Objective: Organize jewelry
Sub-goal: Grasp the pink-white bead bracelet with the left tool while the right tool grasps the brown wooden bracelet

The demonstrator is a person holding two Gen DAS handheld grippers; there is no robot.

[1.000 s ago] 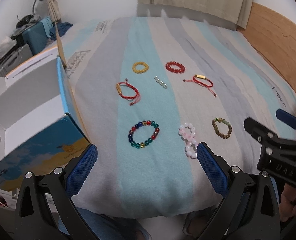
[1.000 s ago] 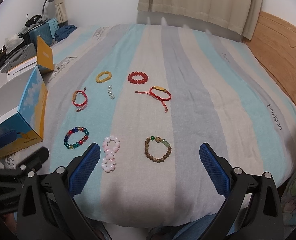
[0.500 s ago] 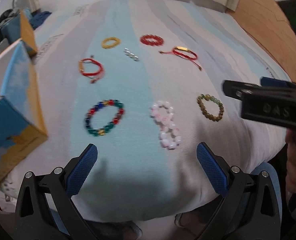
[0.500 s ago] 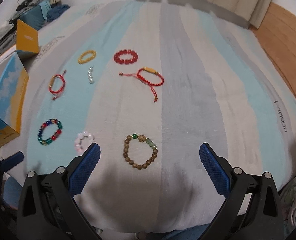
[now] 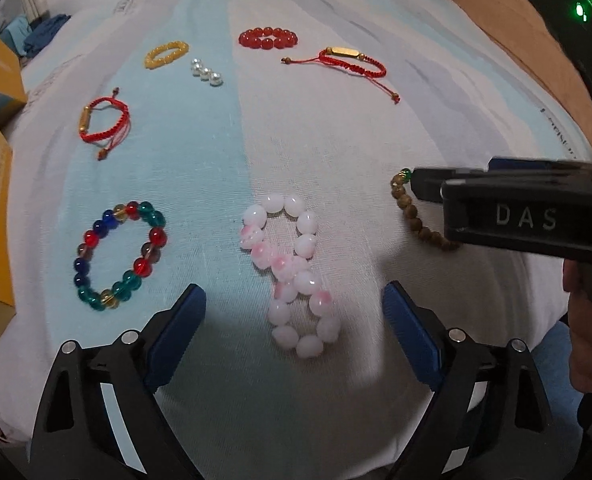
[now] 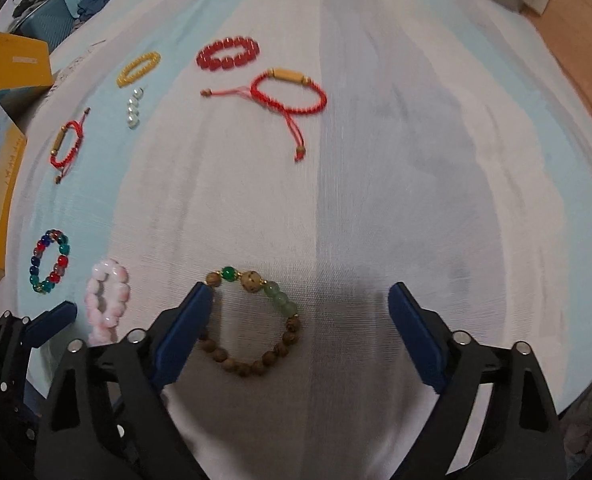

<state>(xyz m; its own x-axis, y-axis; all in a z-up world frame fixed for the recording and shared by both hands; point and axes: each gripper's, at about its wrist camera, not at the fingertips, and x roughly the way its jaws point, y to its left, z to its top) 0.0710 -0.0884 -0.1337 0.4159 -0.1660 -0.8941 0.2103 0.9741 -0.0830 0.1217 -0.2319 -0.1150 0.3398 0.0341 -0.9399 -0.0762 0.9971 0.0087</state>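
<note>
Both grippers are dropping closer to the bed than a second ago: left gripper (image 5: 294, 312) closing around the pink bracelet (image 5: 290, 270), right gripper (image 6: 300, 312) closing around the wooden bracelet (image 6: 256, 320), neither gripping yet.

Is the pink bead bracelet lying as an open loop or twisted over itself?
Twisted. The pink bead bracelet crosses over itself mid-length, making a figure eight flat on the striped bedspread, two small loops instead of one.

Each hand-held gripper has a black triangulated frame with silver screws and blue finger pads (image 5: 409, 330). The right hand-held gripper (image 5: 515, 216) bears white "DAS" lettering. Blue trousers (image 5: 551, 356) show below.
</note>
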